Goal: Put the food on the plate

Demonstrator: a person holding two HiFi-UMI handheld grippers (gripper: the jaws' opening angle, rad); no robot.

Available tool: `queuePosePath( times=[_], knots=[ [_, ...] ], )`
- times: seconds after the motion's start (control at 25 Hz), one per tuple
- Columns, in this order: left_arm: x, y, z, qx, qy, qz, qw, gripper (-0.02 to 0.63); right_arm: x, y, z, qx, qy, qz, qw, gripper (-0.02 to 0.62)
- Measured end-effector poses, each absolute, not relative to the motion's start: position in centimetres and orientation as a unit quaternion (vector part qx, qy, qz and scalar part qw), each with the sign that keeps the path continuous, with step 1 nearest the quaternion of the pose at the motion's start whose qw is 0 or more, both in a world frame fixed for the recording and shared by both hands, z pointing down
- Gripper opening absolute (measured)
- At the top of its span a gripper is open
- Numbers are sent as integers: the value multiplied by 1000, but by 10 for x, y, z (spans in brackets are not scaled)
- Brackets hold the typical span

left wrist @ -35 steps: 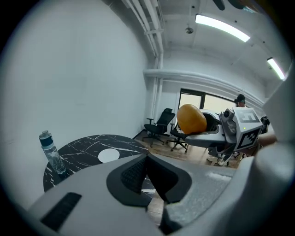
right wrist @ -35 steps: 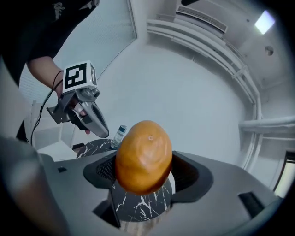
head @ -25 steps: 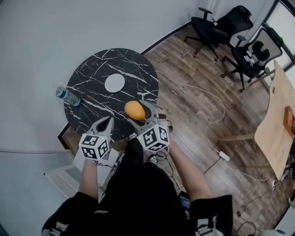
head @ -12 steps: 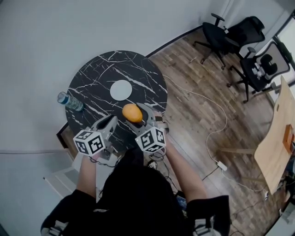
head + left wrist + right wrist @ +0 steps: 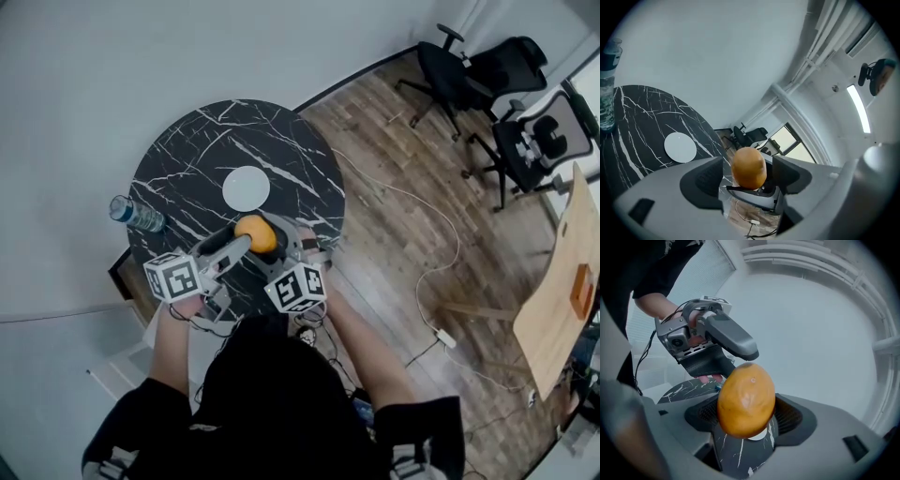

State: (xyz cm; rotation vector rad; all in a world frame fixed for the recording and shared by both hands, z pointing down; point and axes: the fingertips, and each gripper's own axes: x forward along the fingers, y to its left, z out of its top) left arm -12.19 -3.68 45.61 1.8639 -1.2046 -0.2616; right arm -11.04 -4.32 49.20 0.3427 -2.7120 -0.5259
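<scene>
Looking down on a round black marble surface (image 5: 187, 150) with white veins. Near the middle, 1 white plate (image 5: 246, 187), lying flat with nothing on it. Over by the left rim, 1 water bottle (image 5: 137, 215), standing upright going by the left gripper view, well apart from the plate.

Now the food: 1 orange-yellow fruit (image 5: 255, 233), egg-shaped and smooth, pinched in the right gripper (image 5: 746, 420) with 1 ribbed pad pressed against each side. Held up off the surface, just beside the plate's near edge, on the person's side of it. Not on the plate yet.

Left gripper (image 5: 745, 179) reaching in from the left and meeting the fruit from the other side, tilted over a bit. Jaws spread wide, having just been opening. Fruit showing right in the gap between its 2 pads, with clear space on the left pad's side. Hard to say from these angles whether the other pad brushes the skin or only sits close, so not calling that a grip.

Around the surface: wood floor (image 5: 394, 187) with a pale cable (image 5: 441, 246) snaking across it, 2 black office chairs (image 5: 469, 66) up at the top right, and a light wooden desk (image 5: 553, 291) at the right edge. At the bottom, bare forearms and a black top (image 5: 281, 403).
</scene>
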Motion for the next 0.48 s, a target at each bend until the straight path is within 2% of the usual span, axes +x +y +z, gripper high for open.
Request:
queuePosePath(
  times=[0.48],
  knots=[
    [-160,-70,503,736,-499,-50,454,308,-162,-65,526,95,-957,-200,188,325]
  ],
)
